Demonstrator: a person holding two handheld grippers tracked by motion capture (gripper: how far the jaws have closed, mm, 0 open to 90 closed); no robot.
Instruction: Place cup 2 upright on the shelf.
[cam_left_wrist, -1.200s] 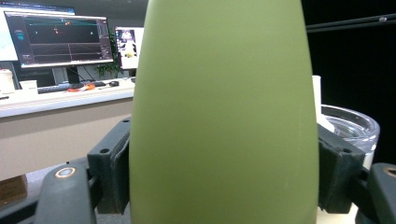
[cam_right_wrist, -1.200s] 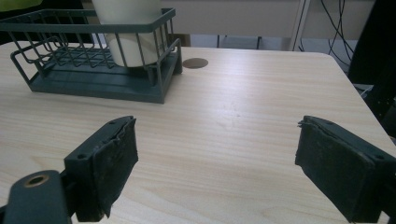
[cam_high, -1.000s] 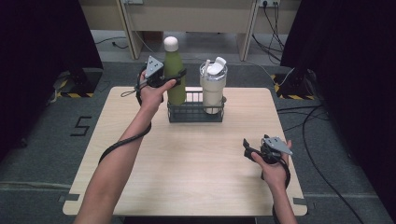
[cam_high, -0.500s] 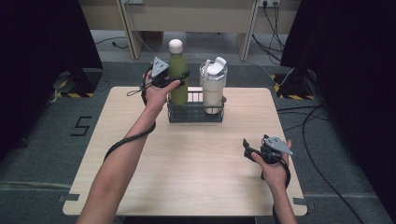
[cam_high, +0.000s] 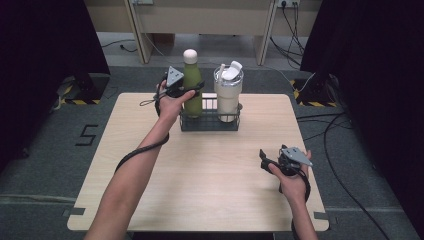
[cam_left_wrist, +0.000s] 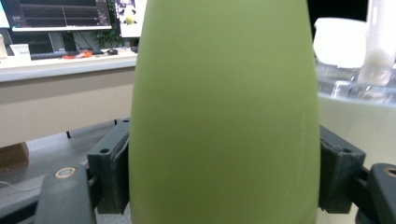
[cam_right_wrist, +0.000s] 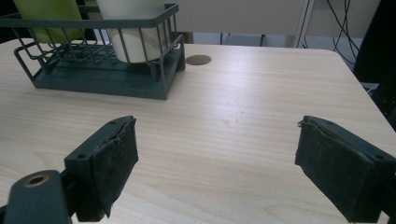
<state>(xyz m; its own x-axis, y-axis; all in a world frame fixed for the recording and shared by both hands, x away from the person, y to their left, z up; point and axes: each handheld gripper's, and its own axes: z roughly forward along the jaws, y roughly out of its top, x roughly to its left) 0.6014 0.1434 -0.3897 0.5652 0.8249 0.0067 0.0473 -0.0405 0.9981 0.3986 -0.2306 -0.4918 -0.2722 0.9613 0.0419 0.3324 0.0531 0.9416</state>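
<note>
Green bottle (cam_left_wrist: 224, 116) unlabelled, clamped by left gripper (cam_high: 186, 90), wire basket (cam_high: 210, 122)

right gripper (cam_right_wrist: 217, 161): jaws wide apart over bare tabletop (cam_right_wrist: 261, 102) | wire basket (cam_right_wrist: 100, 58) far left: green bottle (cam_right_wrist: 46, 16), cream tumbler (cam_right_wrist: 130, 28)

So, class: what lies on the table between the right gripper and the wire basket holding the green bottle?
Nothing: in the right gripper view, bare wooden table stretches from the right gripper to the wire basket.
</note>
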